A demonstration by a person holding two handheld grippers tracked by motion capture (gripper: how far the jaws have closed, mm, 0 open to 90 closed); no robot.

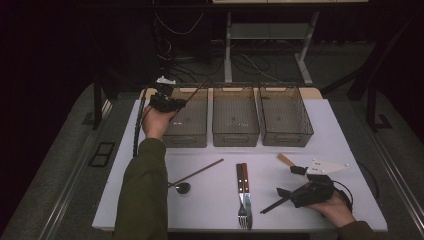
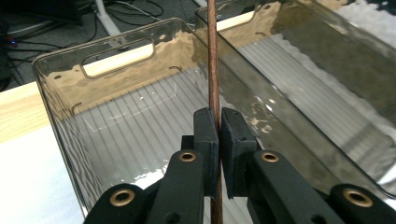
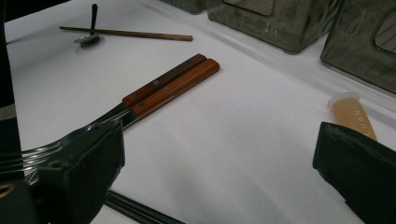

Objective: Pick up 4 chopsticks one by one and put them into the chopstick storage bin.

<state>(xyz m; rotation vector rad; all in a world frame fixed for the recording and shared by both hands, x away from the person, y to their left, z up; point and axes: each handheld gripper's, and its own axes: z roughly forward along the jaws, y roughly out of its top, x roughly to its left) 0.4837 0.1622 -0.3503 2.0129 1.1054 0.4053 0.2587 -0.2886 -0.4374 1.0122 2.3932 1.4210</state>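
Note:
My left gripper (image 1: pixel 176 104) is held over the left smoked-plastic bin (image 1: pixel 187 137) at the back of the table. Seen in the left gripper view, the gripper (image 2: pixel 219 135) is shut on a thin brown chopstick (image 2: pixel 214 70), which runs straight up between the pads above the bin's ribbed floor (image 2: pixel 140 116). In the high view the chopstick (image 1: pixel 196 90) slants up to the right across the bin. My right gripper (image 1: pixel 289 181) rests low at the table's front right, open, with nothing between its jaws (image 3: pixel 219 172).
Middle bin (image 1: pixel 235 135) and right bin (image 1: pixel 285 137) stand beside the left one. On the white table lie a second chopstick (image 1: pixel 197 172), a spoon (image 1: pixel 181 187), a wooden-handled fork and knife (image 1: pixel 243 187), a pale wooden handle (image 1: pixel 285 159) and a dark stick (image 1: pixel 272 205).

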